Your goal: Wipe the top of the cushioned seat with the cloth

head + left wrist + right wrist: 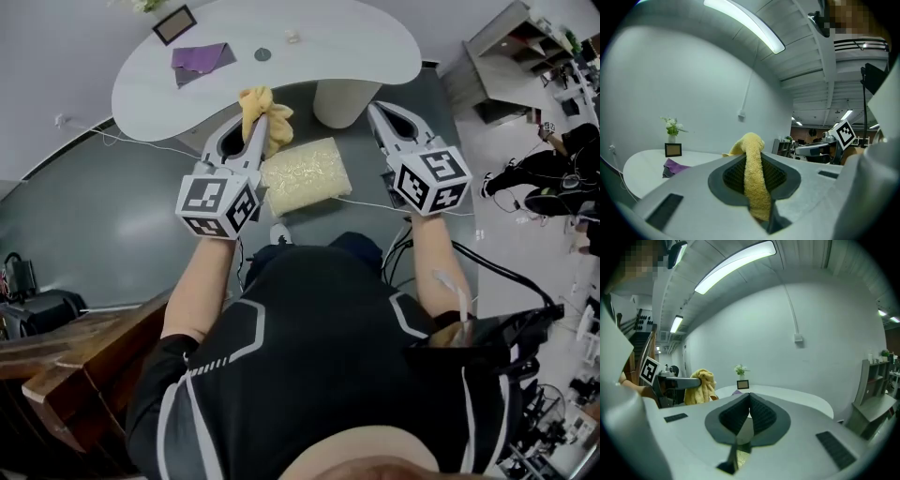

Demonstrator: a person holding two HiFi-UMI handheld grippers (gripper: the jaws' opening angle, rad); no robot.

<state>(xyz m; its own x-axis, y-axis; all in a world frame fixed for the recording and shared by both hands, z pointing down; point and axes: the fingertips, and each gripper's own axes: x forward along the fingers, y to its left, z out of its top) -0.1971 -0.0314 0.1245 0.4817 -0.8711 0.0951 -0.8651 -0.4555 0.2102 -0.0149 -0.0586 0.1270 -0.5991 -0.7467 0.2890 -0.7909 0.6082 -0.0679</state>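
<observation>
The left hand-held gripper is clamped on the yellow cloth. In the left gripper view a band of the cloth runs up between the two pads and bunches over their tips. The cloth hangs at the far left corner of the cushioned seat. From the head view it is hard to tell whether the cloth touches the seat top or hangs just above it.

The right hand-held gripper is off the far right corner of the seat. Its jaws meet at the tips with nothing between them. It is held level with the left one, and the seat lies between the two.

The seat top is pale yellow and nubbly, and it sits just in front of the person's body. Beyond the seat stands a white counter on a round pedestal. A purple cloth and a small picture frame lie on the counter, beyond the seat's left side.
</observation>
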